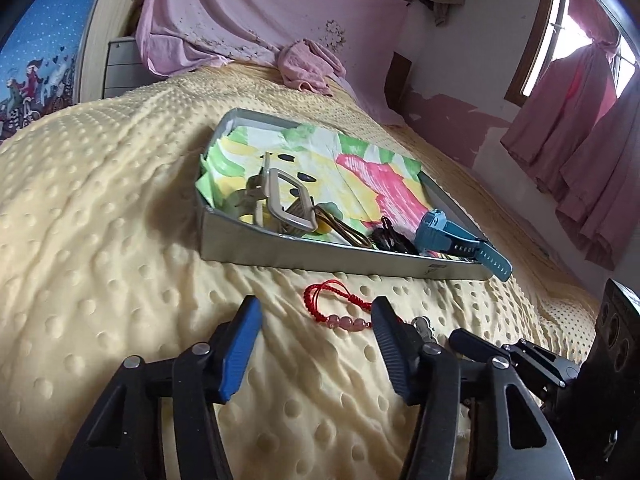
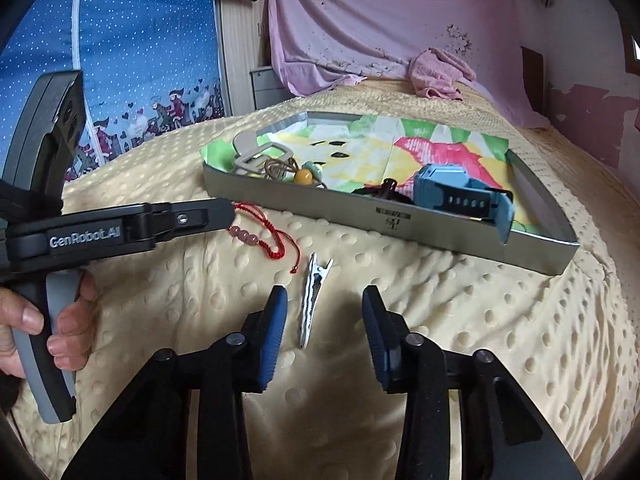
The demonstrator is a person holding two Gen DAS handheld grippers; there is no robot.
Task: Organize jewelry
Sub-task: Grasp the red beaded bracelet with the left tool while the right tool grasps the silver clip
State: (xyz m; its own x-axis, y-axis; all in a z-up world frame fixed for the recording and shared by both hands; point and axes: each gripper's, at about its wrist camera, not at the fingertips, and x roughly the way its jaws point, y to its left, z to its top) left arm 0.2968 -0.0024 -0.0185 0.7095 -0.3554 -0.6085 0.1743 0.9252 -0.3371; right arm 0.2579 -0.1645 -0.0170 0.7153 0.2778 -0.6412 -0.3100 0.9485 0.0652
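Observation:
A red cord bracelet (image 1: 332, 308) with pink beads lies on the yellow dotted blanket (image 1: 100, 200), in front of a silver tray (image 1: 320, 256). My left gripper (image 1: 316, 304) is open around it, and the beads lie close to the right finger without being pressed. A silver hair clip (image 2: 314, 300) lies between the fingers of my open right gripper (image 2: 325, 294), nearer the left finger. The tray (image 2: 340, 208), lined with colourful paper, holds a blue watch (image 2: 444, 188), a beige claw clip (image 2: 256, 152), black clips and a beaded piece. The left gripper (image 2: 226, 210) reaches in from the left at the bracelet (image 2: 256, 232).
A person's hand (image 2: 60, 320) holds the left gripper's handle. A crumpled pink cloth (image 1: 308, 64) lies at the far end of the bed. A blue printed fabric (image 2: 140, 40) hangs on the left and pink curtains (image 1: 580, 140) on the right. The right gripper (image 1: 456, 336) is close beside the left.

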